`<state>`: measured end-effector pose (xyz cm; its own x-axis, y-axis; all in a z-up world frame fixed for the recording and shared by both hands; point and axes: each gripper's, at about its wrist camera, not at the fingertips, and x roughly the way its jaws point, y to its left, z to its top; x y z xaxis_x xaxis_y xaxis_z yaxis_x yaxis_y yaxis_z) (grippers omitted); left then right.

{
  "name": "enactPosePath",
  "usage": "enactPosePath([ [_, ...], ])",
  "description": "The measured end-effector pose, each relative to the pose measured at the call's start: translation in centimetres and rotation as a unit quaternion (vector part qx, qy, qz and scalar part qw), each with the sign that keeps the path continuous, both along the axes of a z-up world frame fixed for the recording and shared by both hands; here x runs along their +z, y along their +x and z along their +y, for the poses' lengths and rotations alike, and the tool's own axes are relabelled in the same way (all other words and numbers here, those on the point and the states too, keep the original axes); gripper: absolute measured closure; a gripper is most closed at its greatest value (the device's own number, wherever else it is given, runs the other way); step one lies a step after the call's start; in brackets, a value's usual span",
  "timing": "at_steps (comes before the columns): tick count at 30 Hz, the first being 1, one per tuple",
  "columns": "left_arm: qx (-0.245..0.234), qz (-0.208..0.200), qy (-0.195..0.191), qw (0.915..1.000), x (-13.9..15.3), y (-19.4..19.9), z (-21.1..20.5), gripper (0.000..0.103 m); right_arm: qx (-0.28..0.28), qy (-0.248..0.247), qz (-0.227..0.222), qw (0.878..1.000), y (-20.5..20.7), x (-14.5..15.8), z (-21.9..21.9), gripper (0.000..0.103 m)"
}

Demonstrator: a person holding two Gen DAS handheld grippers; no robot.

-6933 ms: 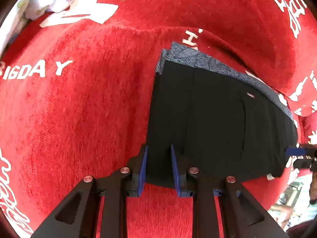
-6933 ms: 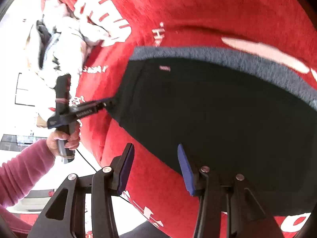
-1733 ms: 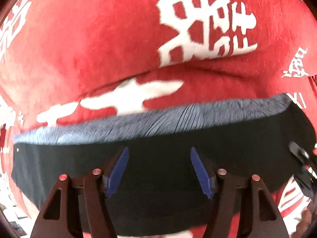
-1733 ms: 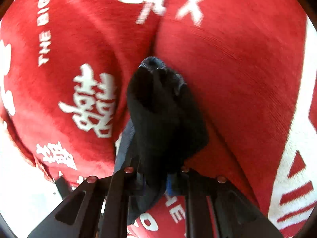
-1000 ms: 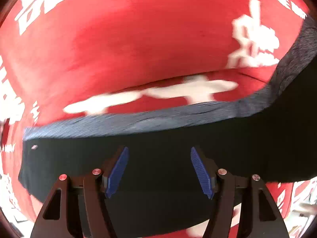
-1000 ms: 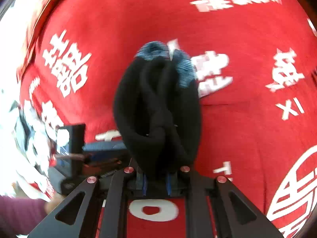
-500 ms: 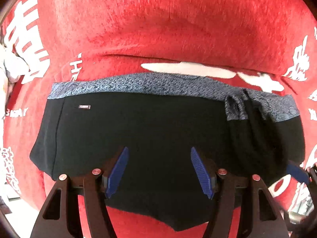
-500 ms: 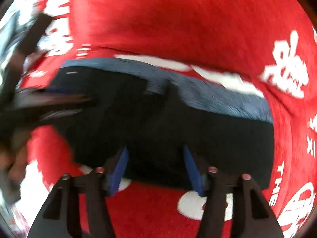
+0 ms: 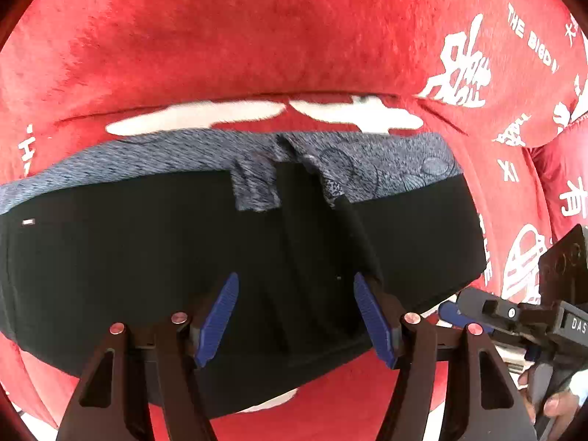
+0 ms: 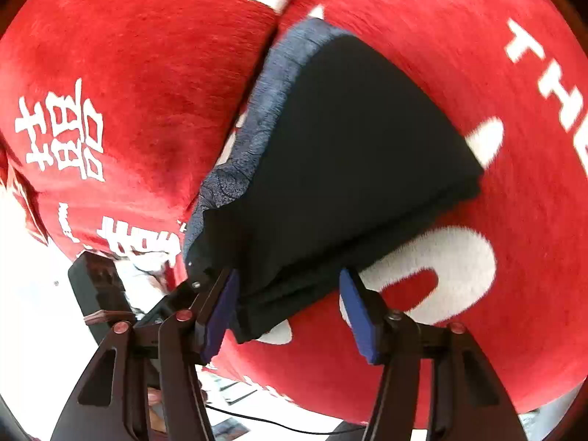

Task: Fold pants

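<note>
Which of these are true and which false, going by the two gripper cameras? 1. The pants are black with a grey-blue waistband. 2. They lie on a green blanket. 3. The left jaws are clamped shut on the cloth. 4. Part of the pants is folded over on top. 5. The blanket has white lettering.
1. True: the black pants carry a grey-blue waistband.
2. False: the blanket is red.
3. False: the left gripper stands open above the cloth.
4. True: a flap lies across the pants.
5. True: white characters are printed on it.
</note>
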<state>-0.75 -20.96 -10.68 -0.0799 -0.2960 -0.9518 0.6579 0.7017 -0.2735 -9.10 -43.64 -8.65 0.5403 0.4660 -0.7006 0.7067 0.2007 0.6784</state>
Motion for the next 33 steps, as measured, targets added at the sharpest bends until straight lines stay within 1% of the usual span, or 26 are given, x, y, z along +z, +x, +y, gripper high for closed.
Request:
enactPosePath([
  [2, 0.000, -0.002, -0.002, 1.0000, -0.1, -0.1, -0.4, 0.036, -0.022, 0.009, -0.017, 1.000, -0.3, -0.4, -0.1, 0.049],
  [5, 0.008, -0.015, 0.002, 0.9999, 0.5, 0.0, -0.1, 0.036, -0.057, 0.024, -0.041, 0.997, -0.1, -1.0, -0.6, 0.050],
  [7, 0.020, -0.016, -0.002, 0.9997, 0.6, 0.3, 0.4, 0.036, -0.063, 0.035, -0.039, 0.997, 0.2, -1.6, -1.0, 0.050],
  [9, 0.032, -0.019, -0.006, 0.9993, 0.9, 0.5, 1.2, 0.036, -0.064, 0.055, -0.028, 0.996, 0.5, -2.7, -1.0, 0.055],
  [10, 0.034, -0.020, -0.007, 0.9992, 1.0, 0.5, 1.4, 0.036, -0.068, 0.059, -0.026, 0.996, 0.5, -3.0, -1.1, 0.064],
  [11, 0.035, -0.026, -0.005, 0.9990, 1.2, 0.5, 1.7, 0.036, -0.070, 0.057, -0.022, 0.996, 0.5, -3.0, -1.1, 0.088],
  [12, 0.035, -0.031, -0.001, 0.9989, 1.3, 0.5, 1.9, 0.036, -0.071, 0.051, -0.016, 0.996, 0.5, -3.1, -1.1, 0.098],
  [13, 0.036, -0.037, 0.004, 0.9987, 1.5, 0.5, 2.1, 0.036, -0.076, 0.051, -0.012, 0.996, 0.3, -3.0, -1.2, 0.097],
  [14, 0.037, -0.045, 0.006, 0.9983, 1.9, 0.5, 2.4, 0.036, -0.084, 0.054, -0.019, 0.995, 0.3, -2.7, -1.2, 0.098],
  [15, 0.038, -0.057, 0.005, 0.9977, 2.5, 0.5, 2.7, 0.036, -0.087, 0.050, -0.040, 0.994, 0.5, -1.9, -1.1, 0.098],
  [17, 0.037, -0.083, 0.006, 0.9958, 3.2, 0.6, 3.2, 0.036, -0.062, 0.037, -0.051, 0.996, 1.2, -0.5, -0.5, 0.098],
  [19, 0.035, -0.095, 0.026, 0.9946, 2.8, 0.8, 3.5, 0.036, -0.029, 0.027, -0.038, 0.999, 2.1, -0.5, 0.8, 0.098],
  [20, 0.037, -0.095, 0.044, 0.9938, 2.2, 1.0, 3.7, 0.036, -0.018, 0.026, -0.017, 0.999, 2.5, -1.5, 1.5, 0.098],
  [21, 0.041, -0.094, 0.062, 0.9928, 1.6, 1.1, 3.8, 0.036, -0.014, 0.028, -0.004, 1.000, 2.6, -2.4, 2.0, 0.098],
  [23, 0.051, -0.095, 0.074, 0.9914, 1.4, 1.3, 4.1, 0.036, -0.010, 0.038, 0.008, 0.999, 2.6, -3.5, 2.6, 0.098],
  [25, 0.058, -0.110, 0.067, 0.9900, 2.0, 1.4, 4.3, 0.036, 0.001, 0.042, 0.001, 0.999, 2.8, -3.1, 2.6, 0.094],
  [26, 0.058, -0.121, 0.066, 0.9887, 2.3, 1.4, 4.3, 0.036, 0.025, 0.042, -0.001, 0.999, 3.1, -2.5, 2.6, 0.091],
  [28, 0.056, -0.129, 0.064, 0.9880, 2.9, 1.5, 4.0, 0.036, 0.084, 0.039, -0.014, 0.996, 3.3, -1.0, 2.6, 0.090],
  [30, 0.050, -0.129, 0.053, 0.9890, 3.6, 1.8, 3.1, 0.036, 0.157, -0.020, -0.038, 0.987, 4.1, 2.5, 2.1, 0.081],
  [31, 0.046, -0.130, 0.048, 0.9893, 4.0, 1.9, 2.7, 0.036, 0.171, -0.051, -0.046, 0.983, 4.3, 3.8, 1.3, 0.067],
  [32, 0.040, -0.133, 0.041, 0.9895, 4.3, 1.9, 1.9, 0.036, 0.173, -0.076, -0.049, 0.981, 4.4, 4.7, 0.4, 0.056],
  [33, 0.034, -0.137, 0.035, 0.9894, 4.5, 2.0, 1.0, 0.036, 0.162, -0.114, -0.051, 0.979, 4.5, 5.7, -1.5, 0.038],
])
